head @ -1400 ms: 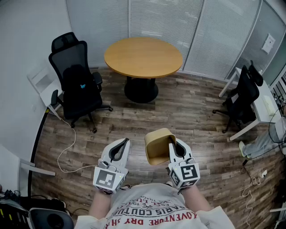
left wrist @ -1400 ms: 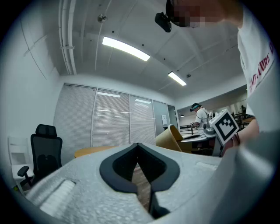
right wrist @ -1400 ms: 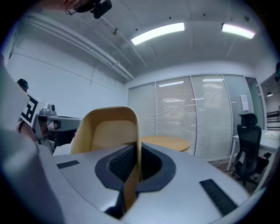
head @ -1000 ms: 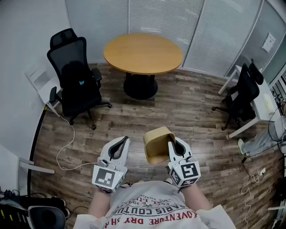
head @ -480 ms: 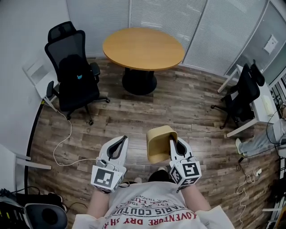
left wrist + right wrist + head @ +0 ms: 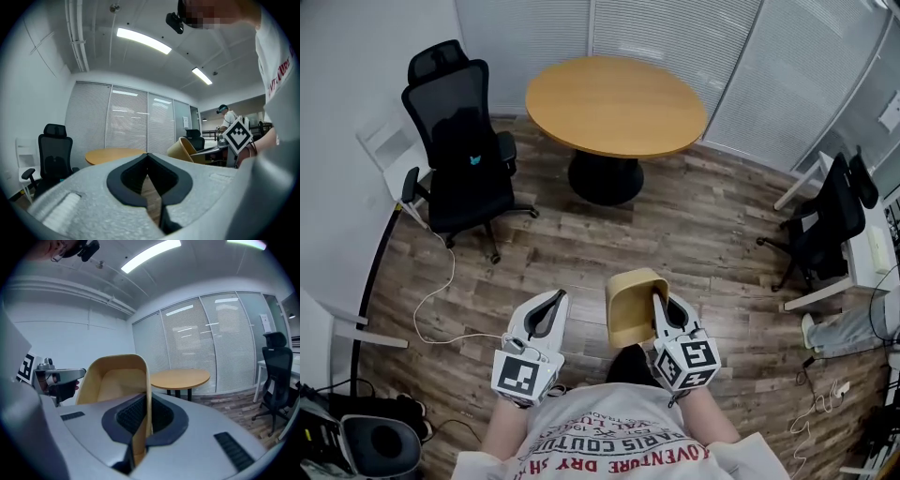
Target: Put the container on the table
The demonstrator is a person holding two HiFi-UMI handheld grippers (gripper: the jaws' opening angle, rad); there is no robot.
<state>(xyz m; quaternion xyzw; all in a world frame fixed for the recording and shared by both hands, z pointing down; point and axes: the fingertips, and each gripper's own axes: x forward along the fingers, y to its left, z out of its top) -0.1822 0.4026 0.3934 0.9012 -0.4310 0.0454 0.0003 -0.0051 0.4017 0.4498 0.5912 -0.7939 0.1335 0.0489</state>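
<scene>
- The person's hands are hidden under the marker cubes of the left tool (image 6: 556,296) and the right tool (image 6: 659,300).
- The right tool covers part of the right wall of the container (image 6: 630,307), and the container's underside cannot be seen.
- The top of the table (image 6: 614,101) hides most of its dark base.
- A white desk (image 6: 864,249) at the right is cut off by the frame edge.
- In the left gripper view, the tool's own body lets only the upper part of the container show.
- Count: one container, one round table, two tools and two black chairs. The left chair (image 6: 457,141) is beside the table, and the right chair (image 6: 827,214) is well apart from it.
- The container is tan and open-topped, with nothing inside.
- The right tool is clenched on the container's thin wall, with one jaw inside and one outside.
- The left tool is clenched with nothing between its jaws. It is near the container but apart from it.
- The container hangs over the wood floor (image 6: 694,225), well apart from the table.
</scene>
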